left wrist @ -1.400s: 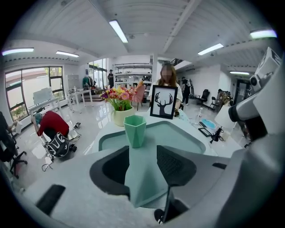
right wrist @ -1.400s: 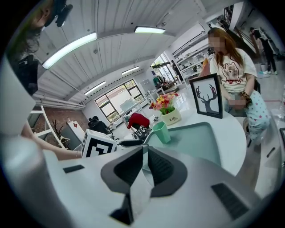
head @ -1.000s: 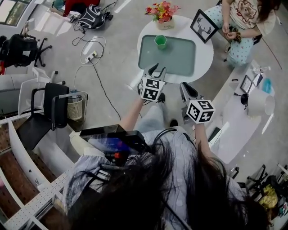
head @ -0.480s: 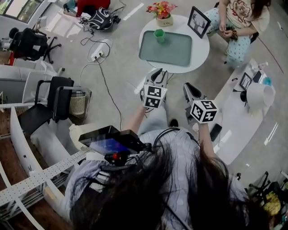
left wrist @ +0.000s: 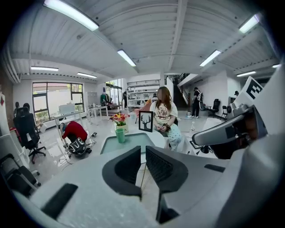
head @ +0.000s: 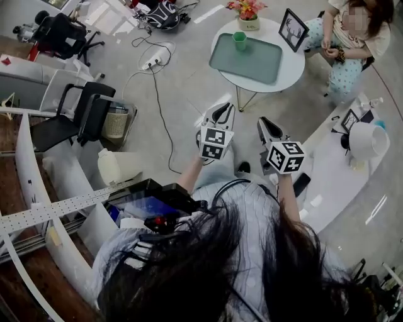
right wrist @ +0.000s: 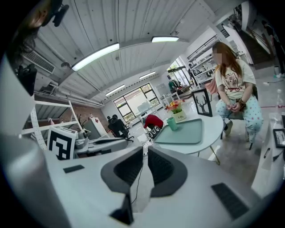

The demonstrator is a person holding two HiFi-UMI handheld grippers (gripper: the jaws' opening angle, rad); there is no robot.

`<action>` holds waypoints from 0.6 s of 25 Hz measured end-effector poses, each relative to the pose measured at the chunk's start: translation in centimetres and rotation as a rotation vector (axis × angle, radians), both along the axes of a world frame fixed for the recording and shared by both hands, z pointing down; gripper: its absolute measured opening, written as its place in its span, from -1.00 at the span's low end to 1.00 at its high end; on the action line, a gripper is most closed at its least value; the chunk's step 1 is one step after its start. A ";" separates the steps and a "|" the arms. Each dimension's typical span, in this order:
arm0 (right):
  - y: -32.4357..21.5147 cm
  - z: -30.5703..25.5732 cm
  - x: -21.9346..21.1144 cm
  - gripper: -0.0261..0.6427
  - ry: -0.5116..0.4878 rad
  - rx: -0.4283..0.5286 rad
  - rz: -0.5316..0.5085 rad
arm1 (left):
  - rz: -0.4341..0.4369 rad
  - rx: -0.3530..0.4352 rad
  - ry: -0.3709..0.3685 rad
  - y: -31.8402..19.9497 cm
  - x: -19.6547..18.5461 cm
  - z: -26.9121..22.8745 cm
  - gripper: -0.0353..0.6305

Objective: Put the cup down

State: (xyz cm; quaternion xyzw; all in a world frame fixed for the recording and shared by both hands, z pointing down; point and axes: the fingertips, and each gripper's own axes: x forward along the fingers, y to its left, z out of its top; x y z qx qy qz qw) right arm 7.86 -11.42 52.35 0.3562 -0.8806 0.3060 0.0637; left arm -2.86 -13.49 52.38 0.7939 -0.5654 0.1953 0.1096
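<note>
**Status: placement judged complete**

**Task item.** The cup (head: 239, 41) is green and stands upright on the tray (head: 255, 63), close to the tray's far edge in the head view. The tray lies on the round white tabletop (head: 288, 70). A flower pot (head: 247, 17) and a framed picture (head: 293, 29) stand on the same tabletop beside the tray, and neither touches the cup. Nothing grips or steadies the cup, and no tilt or spill can be seen.

**Left tool** (left wrist: 143, 155). The jaws have just been closing and now stand almost together, with only a narrow slit between the pads. Nothing is between them; only the background shows through the slit.

**Right tool** (right wrist: 145, 153). The jaws are drawn together to a similar narrow slit and hold nothing.

**Position of the tools.** In the head view both tools sit side by side over the floor (head: 182, 94), just in front of the operator. They point toward the tabletop and are well apart from it. In both tool views the cup appears small and distant beyond the jaw tips.

**Done.** The cup rests on the tray under its own weight and neither tool is on it, so the set-down and the release are judged finished.

**Left.** As far as the pictures show, the cup itself needs no further action. It stands on the flat of the tray and looks stable, so no correction appears to be called for
</note>
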 end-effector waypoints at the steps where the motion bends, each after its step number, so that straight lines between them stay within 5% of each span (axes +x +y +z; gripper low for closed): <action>1: 0.2 -0.1 -0.3 -0.77 -0.005 0.000 -0.008 | -0.009 -0.002 -0.003 0.6 -0.3 -0.1 -0.75; 15: 3.1 0.8 -2.5 -0.77 0.010 -0.013 -0.042 | -0.020 -0.012 -0.014 5.0 -1.7 -0.8 -0.79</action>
